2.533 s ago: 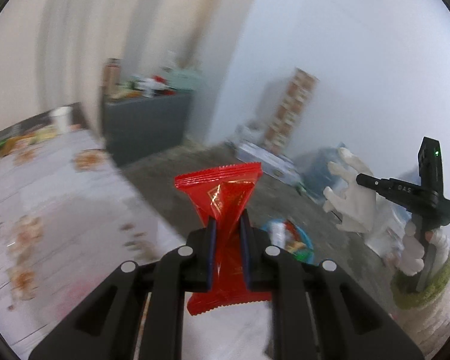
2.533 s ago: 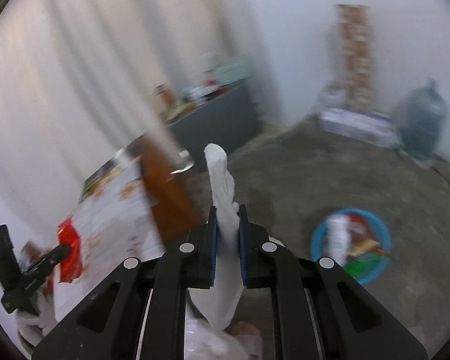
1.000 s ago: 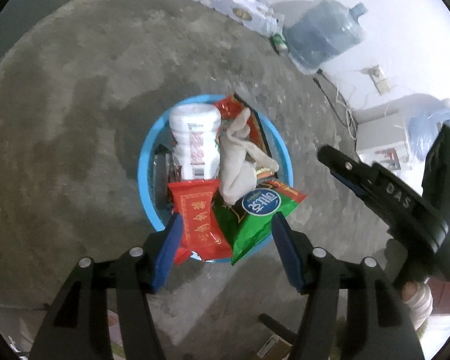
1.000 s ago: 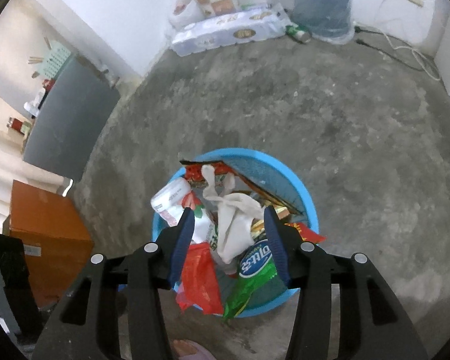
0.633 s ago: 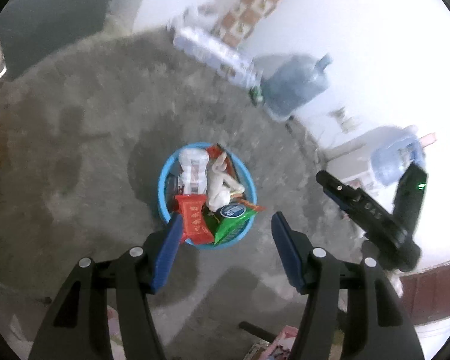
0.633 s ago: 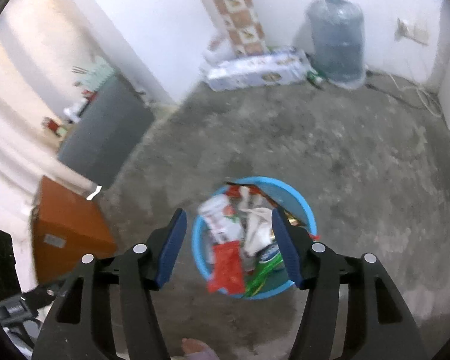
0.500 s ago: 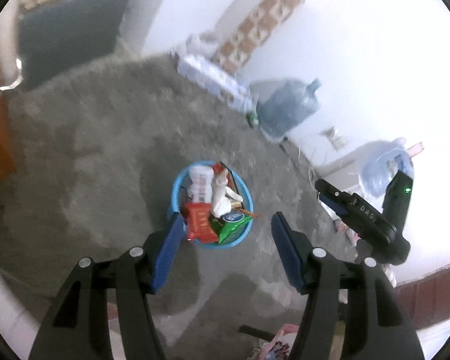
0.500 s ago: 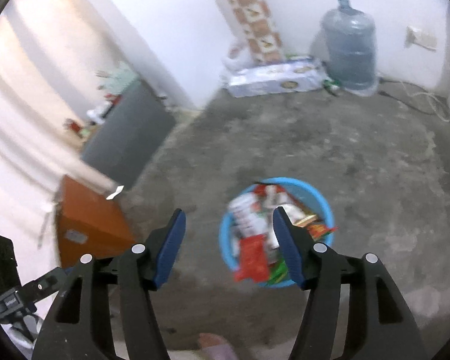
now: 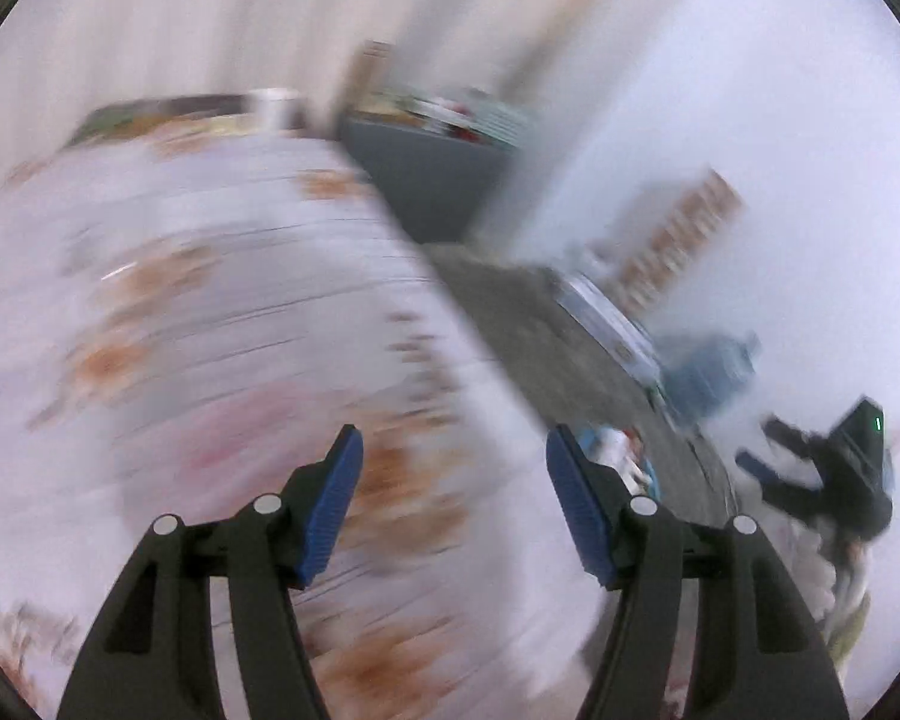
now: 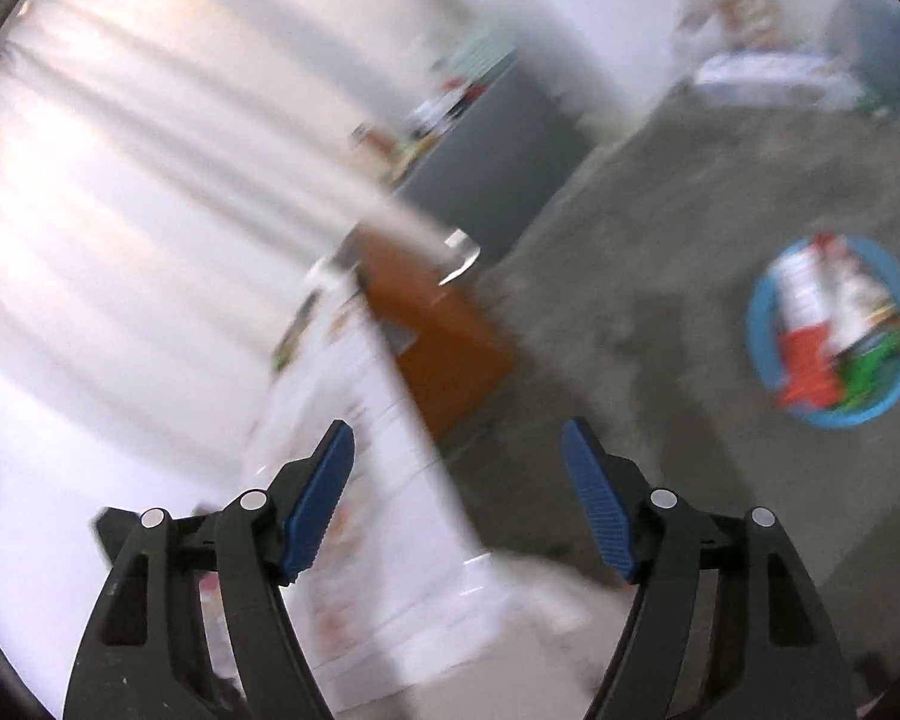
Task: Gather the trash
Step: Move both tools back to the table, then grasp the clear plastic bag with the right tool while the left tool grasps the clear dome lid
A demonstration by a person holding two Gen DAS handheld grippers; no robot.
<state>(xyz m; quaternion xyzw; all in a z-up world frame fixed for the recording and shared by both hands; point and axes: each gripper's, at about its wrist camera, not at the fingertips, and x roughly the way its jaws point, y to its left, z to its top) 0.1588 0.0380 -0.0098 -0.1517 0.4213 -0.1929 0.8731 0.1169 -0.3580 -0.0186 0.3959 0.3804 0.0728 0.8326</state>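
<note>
Both views are blurred by motion. My left gripper (image 9: 453, 495) is open and empty over the white patterned table (image 9: 198, 312). My right gripper (image 10: 457, 492) is open and empty above the table's edge (image 10: 384, 480). The blue trash basket (image 10: 834, 330) stands on the floor at the right of the right wrist view, holding a red wrapper (image 10: 804, 366), a green packet, a white bottle and a white tissue. A sliver of the basket (image 9: 621, 459) shows past my left gripper's right finger. My right gripper also shows in the left wrist view (image 9: 834, 462), far right.
A grey cabinet (image 9: 426, 174) with clutter on top stands by the wall. An orange-brown box (image 10: 444, 336) sits beside the table. A water jug (image 9: 708, 372) and a white pack (image 10: 768, 78) lie on the concrete floor by the far wall.
Both grippers let their trash go into the basket, then lifted away and swung back toward the table. The red wrapper and the white tissue now lie in the basket.
</note>
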